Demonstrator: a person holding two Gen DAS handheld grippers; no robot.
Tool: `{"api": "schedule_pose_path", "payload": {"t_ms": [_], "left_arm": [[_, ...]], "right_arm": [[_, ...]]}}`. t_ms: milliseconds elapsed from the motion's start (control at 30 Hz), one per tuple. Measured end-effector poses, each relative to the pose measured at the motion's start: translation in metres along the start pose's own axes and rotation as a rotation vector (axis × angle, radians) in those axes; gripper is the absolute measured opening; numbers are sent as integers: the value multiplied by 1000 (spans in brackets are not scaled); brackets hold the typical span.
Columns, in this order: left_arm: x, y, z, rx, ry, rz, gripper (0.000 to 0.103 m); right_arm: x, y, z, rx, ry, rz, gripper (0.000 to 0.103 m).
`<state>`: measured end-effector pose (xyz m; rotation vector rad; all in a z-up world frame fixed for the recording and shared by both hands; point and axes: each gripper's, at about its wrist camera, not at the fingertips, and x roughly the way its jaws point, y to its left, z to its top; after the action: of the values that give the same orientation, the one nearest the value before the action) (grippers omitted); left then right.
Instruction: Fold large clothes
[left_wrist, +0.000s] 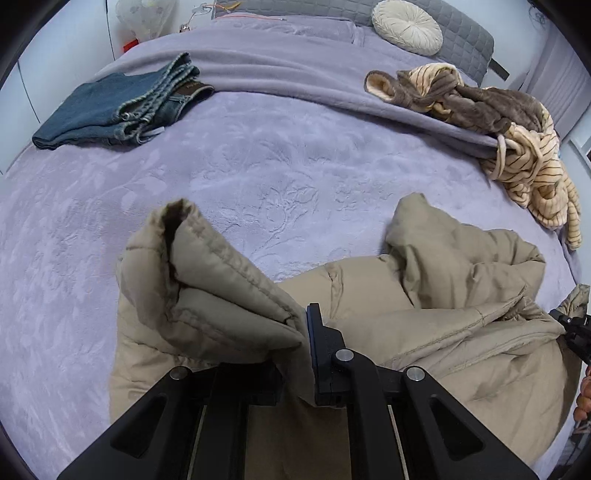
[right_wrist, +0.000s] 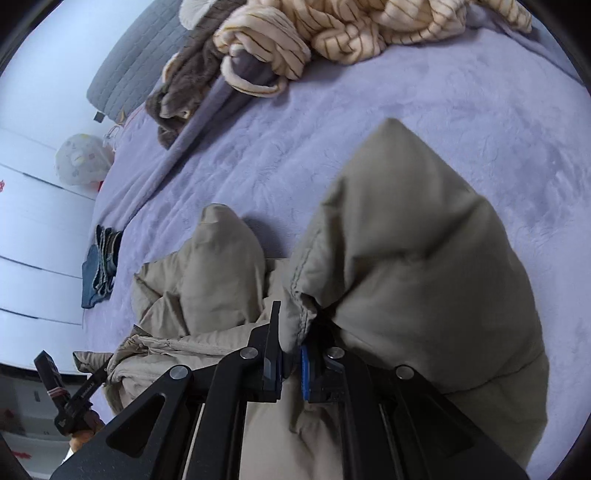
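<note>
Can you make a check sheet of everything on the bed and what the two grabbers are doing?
Surface: lilac blanket covering the bed.
Job's things: tan puffy coat, rumpled, lying at the near edge, two parts lifted.
Clutter: folded jeans far left; striped and brown fleece heap far right; round cushion at the headboard.
Grippers: left gripper shut on the coat; right gripper shut on the coat.
Cables: thin orange cord near the headboard.
Surroundings: grey quilted headboard; white bag beside the bed.
</note>
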<state>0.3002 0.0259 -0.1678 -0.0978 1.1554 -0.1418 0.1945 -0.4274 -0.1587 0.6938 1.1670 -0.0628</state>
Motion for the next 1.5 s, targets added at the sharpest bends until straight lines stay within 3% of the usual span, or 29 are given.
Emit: {"api": "schedule_pose_path", "payload": {"t_ms": [167, 300, 367, 400, 433, 533, 567, 600, 633, 700, 733, 867, 933, 1100, 1233, 1333, 1433, 1500], "left_arm": [[33, -3, 6, 5, 5, -21, 12], [25, -2, 5, 18, -10, -42, 15], [9, -2, 3, 55, -30, -58, 37], [-1, -2, 1, 69, -47, -55, 75], [-13, -1, -1, 76, -79, -28, 94], [-38, 0, -4, 95, -111, -45, 94], [-44, 0, -4, 92, -115, -48, 94], [-48, -1, -4, 89, -123, -53, 93], [-52, -3, -4, 89, -127, -86, 82], [-51, -14, -5, 100, -103, -191, 55], [-46, -22, -6, 114, -93, -213, 48], [-8, -56, -12, 173, -68, -150, 48], [19, -60, -10, 164, -57, -83, 48], [34, -43, 12, 120, -70, -37, 48], [30, 1, 24, 101, -105, 92, 48], [45, 37, 27, 27, -67, 108, 48], [62, 42, 26, 8, -47, 90, 48], [71, 35, 27, 27, -50, 111, 49]], "right_arm": [[27, -18, 4, 52, -14, 28, 8], [24, -16, 7, 59, 11, 32, 10], [15, -12, 9, 54, 10, 37, 25], [8, -9, 10, 42, -2, 47, 54], [1, -6, 11, 28, -19, 60, 77], [-23, 8, 8, -36, -66, 48, 78], [-28, 12, 5, -51, -63, 55, 77], [-32, 17, 0, -61, -59, 67, 67], [-32, 22, -5, -77, -48, 79, 41], [-23, 38, -19, -153, 4, 97, 24], [-16, 47, -26, -194, 28, 103, 22], [31, 68, -40, -317, 73, 13, 19], [52, 65, -35, -332, 60, -37, 1], [58, 53, -7, -335, 61, -42, 0], [28, 23, 8, -356, -11, -214, 0], [18, -23, 21, -244, -43, -300, 0], [29, -59, 32, -101, -18, -253, 0], [38, -61, 34, -100, -22, -256, 0]]}}
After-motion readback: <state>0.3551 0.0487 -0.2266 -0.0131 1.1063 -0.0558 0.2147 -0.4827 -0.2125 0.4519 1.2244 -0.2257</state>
